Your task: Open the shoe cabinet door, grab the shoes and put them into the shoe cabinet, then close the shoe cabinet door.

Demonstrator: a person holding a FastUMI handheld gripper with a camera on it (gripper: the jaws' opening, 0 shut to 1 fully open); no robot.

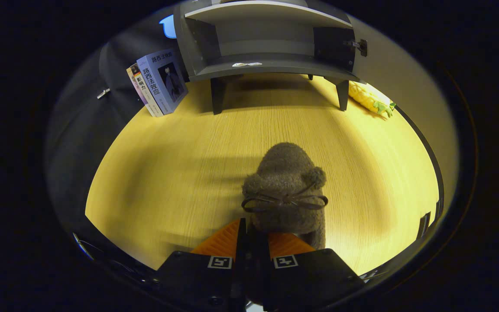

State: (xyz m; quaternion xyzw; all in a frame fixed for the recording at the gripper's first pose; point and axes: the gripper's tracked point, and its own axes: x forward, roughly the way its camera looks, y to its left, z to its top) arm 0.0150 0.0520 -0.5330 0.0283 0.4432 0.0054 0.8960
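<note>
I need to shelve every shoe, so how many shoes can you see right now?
1. A fuzzy shoe with a bow sits between the fingers of the gripper, which are closed on its heel. The open cabinet beyond shows none; another may be hidden.

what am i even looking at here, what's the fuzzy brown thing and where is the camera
The camera rides on a hand-held two-finger gripper and looks forward along its fingers, which show nearest the lens. A fisheye lens makes the round, bent look.

The fuzzy brown thing is a plush shoe with a thin bow. The fingers are closed tight on its near end, so the gripper is holding it.

Beneath is a yellow wooden tabletop. Beyond the shoe stands a small grey shoe cabinet on short legs, its door swung open. Beside the cabinet, some books lean on one side and a yellow toy with green tips lies on the other.
</note>
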